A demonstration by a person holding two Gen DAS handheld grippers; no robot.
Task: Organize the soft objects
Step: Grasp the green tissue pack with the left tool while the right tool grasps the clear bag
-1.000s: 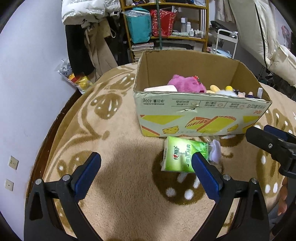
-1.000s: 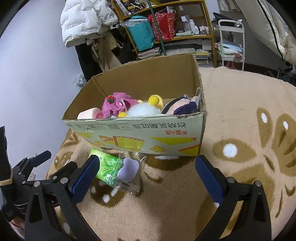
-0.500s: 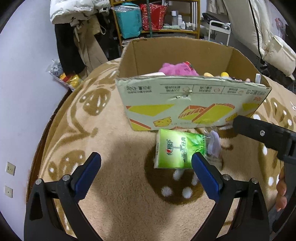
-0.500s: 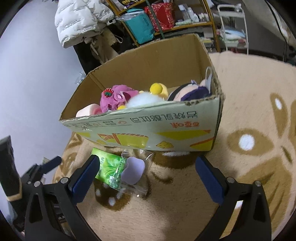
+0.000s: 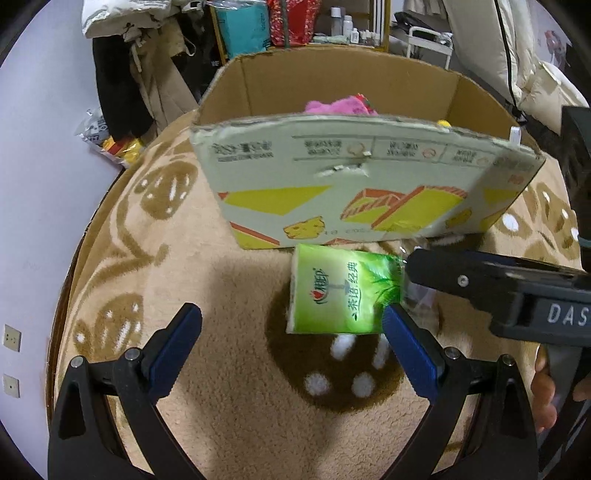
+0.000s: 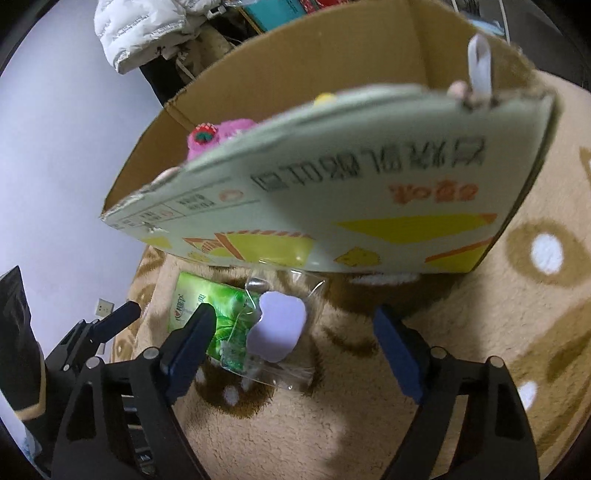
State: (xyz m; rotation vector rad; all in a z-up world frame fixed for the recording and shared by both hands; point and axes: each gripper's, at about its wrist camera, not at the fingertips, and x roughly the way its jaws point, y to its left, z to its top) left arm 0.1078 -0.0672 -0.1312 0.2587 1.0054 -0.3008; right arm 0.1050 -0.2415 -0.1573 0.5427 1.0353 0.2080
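- The left tool (image 5: 291,326) has its blue-padded fingers spread wide, holding nothing, low over the patterned rug (image 5: 229,398).
- In the left wrist view, a green tissue pack (image 5: 341,291) lies flat on the rug at about 1 o'clock from the tool's centre, its right edge just beside the tool's right finger (image 5: 404,350).
- The pack's far edge sits close against the base of the cardboard box (image 5: 351,184) at 12 o'clock.
- Inside the box a pink plush toy (image 5: 338,105) shows above the near wall.
- The right tool (image 6: 291,332) is also spread wide and empty.
- In the right wrist view, a clear plastic bag with a lilac piece inside (image 6: 279,326) lies between the right tool's fingers, overlapping the tissue pack's (image 6: 218,317) right end.
- The tool's left finger (image 6: 188,347) covers part of the pack.
- The right tool's black body (image 5: 498,288) enters the left wrist view at 3 o'clock, beside the pack.
- Shelves (image 5: 295,22) and hanging coats (image 5: 122,74) stand behind the box.
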